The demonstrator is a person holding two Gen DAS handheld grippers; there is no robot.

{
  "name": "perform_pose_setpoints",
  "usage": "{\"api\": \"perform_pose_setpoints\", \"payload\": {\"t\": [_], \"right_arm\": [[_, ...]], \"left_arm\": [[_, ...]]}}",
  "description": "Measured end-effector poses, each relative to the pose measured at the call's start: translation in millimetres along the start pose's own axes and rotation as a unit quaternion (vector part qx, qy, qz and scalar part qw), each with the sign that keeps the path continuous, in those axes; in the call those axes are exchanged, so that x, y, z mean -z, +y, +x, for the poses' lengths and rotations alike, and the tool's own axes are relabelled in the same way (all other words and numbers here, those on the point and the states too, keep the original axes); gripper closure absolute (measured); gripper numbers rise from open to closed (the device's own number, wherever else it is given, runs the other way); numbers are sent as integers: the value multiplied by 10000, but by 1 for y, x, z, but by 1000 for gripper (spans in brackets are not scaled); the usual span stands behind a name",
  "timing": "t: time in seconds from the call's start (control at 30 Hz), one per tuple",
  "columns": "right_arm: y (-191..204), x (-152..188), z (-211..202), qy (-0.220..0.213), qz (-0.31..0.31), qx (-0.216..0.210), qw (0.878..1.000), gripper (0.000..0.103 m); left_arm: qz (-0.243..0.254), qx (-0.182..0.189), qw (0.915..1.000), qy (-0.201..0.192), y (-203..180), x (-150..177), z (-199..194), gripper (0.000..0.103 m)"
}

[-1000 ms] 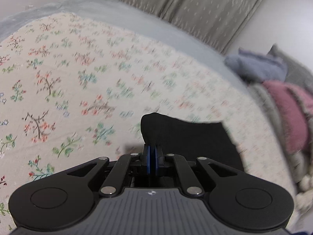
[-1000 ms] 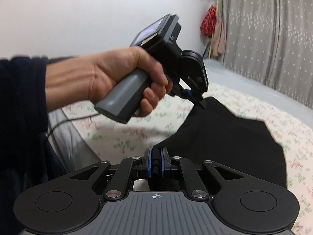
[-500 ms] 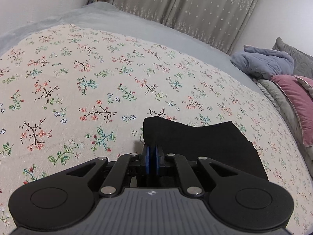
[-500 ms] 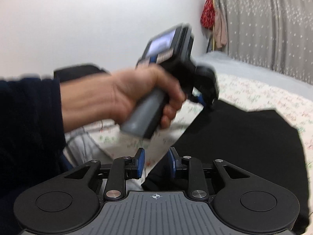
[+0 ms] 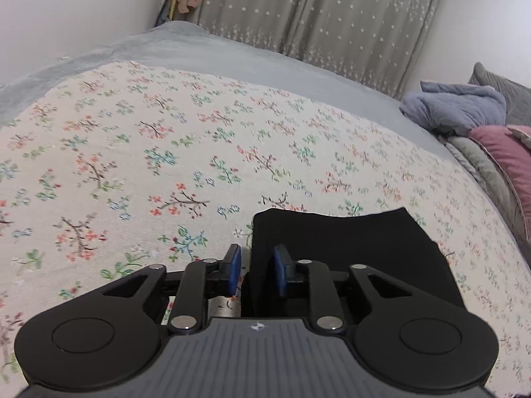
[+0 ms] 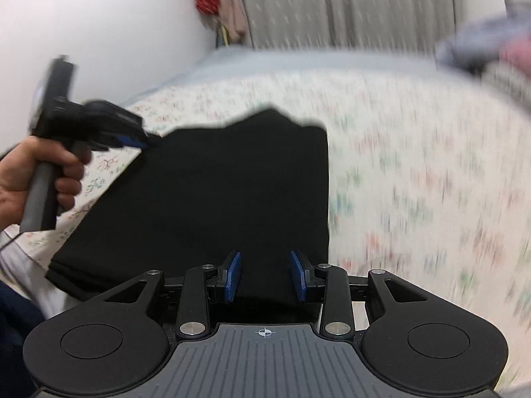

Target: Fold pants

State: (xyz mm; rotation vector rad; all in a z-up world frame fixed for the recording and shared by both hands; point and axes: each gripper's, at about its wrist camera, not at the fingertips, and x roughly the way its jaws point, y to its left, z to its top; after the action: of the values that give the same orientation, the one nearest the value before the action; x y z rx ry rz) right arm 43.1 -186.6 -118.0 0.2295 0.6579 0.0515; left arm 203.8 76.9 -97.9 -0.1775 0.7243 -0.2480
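Observation:
The black pants (image 6: 212,199) lie folded in a flat rectangle on the floral bedspread (image 5: 166,152). In the left wrist view the pants (image 5: 348,248) lie ahead and to the right. My left gripper (image 5: 255,272) is open, its blue pads straddling the pants' left edge. In the right wrist view my right gripper (image 6: 265,275) is open over the near edge of the pants, holding nothing. The left gripper (image 6: 139,141) also shows there at the pants' far left corner, held by a hand.
A pile of blue, grey and pink bedding (image 5: 481,132) lies at the right of the bed. Grey curtains (image 5: 332,16) hang behind. A grey blanket (image 5: 199,53) covers the far side. The bed's near edge is at lower left in the right wrist view.
Both grippers have opened and let go of the pants, the right one first. The pants now lie flat on the bed. The right wrist view has swung right.

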Motion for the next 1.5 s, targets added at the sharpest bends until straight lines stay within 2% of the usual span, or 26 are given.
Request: {"api": "perform_pose_setpoints", "payload": {"t": [0.1,0.23,0.37,0.47,0.6,0.7,0.77,0.8,0.83,0.9,1.07,1.23,1.37,1.5], "right_arm": [[10,5,1,-26,-150,62,9999,69],[15,8,2,-50,-238,167,9996,69],[6,10,-1,-38,-142,144,9998,68],[8,10,0,-38,-162,183,9997,68],[8,10,2,-46,-164,182,9997,68],[7,10,0,-57,-167,148,9997,68],[7,11,0,-65,-193,135,9997,68],[7,12,0,-69,-204,126,9997,68],[6,12,0,-65,-209,109,9997,68],[6,11,0,-47,-241,85,9997,68],[4,7,-4,34,-326,16,9995,69],[9,0,-22,-525,-622,-115,9966,69],[5,9,7,-26,-438,-170,9989,69],[-1,6,7,68,-305,-266,9992,70]], "left_arm": [[107,-157,9997,-128,-5,-3,-20,67],[195,-34,9994,-298,-23,-1,-55,67],[485,-138,9955,-797,-52,8,-91,64],[556,126,9935,-985,-72,20,-109,59],[805,620,9925,-683,-96,48,-101,58],[974,369,9942,-251,-98,71,-69,58],[1030,43,9946,123,-90,85,-44,58],[993,-116,9945,310,-83,91,-34,64],[869,-68,9956,349,-73,94,-29,67],[746,-28,9967,316,-62,92,-32,80],[472,-9,9984,310,-48,88,-42,83],[606,-121,9980,148,-47,89,-47,83],[563,-76,9981,241,-44,91,-44,83],[724,-151,9970,232,-46,96,-44,84]]}}
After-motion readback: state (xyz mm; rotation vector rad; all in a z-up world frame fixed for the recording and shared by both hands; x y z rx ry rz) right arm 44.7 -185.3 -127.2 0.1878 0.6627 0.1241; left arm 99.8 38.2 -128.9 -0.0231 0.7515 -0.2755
